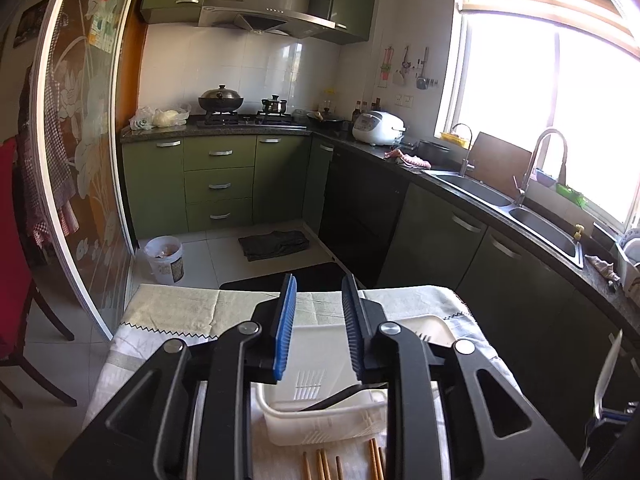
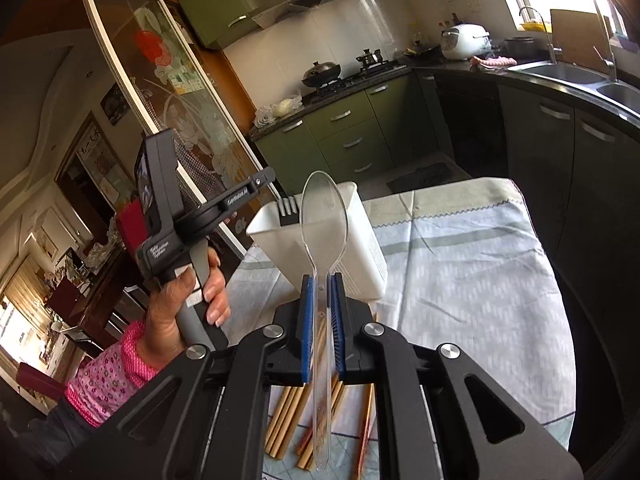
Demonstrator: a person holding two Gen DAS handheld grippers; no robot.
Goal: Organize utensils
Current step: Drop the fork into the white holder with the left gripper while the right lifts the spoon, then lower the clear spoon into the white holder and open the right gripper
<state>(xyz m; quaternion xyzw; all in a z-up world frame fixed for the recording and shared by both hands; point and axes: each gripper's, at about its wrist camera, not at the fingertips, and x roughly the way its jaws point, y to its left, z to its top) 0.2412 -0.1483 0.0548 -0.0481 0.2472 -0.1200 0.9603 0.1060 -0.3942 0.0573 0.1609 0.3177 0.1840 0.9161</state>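
A white plastic caddy (image 1: 320,424) stands on the cloth-covered table just below my left gripper (image 1: 319,284), whose jaws stand apart with nothing between them. A dark fork (image 1: 422,336) leans in the caddy, tines up. Wooden chopsticks (image 1: 322,468) lie on the cloth in front of it. My right gripper (image 2: 321,280) is shut on the handle of a clear plastic spoon (image 2: 324,216), bowl up, held above the chopsticks (image 2: 288,420) and short of the caddy (image 2: 360,248). The fork (image 2: 288,205) shows at the caddy's far rim.
A hand (image 2: 176,308) in a pink sleeve holds the left gripper's handle at the left. The tablecloth (image 2: 460,272) stretches to the right of the caddy. Beyond the table are green cabinets, a bucket (image 1: 164,258) on the floor and a dark counter with a sink (image 1: 544,228).
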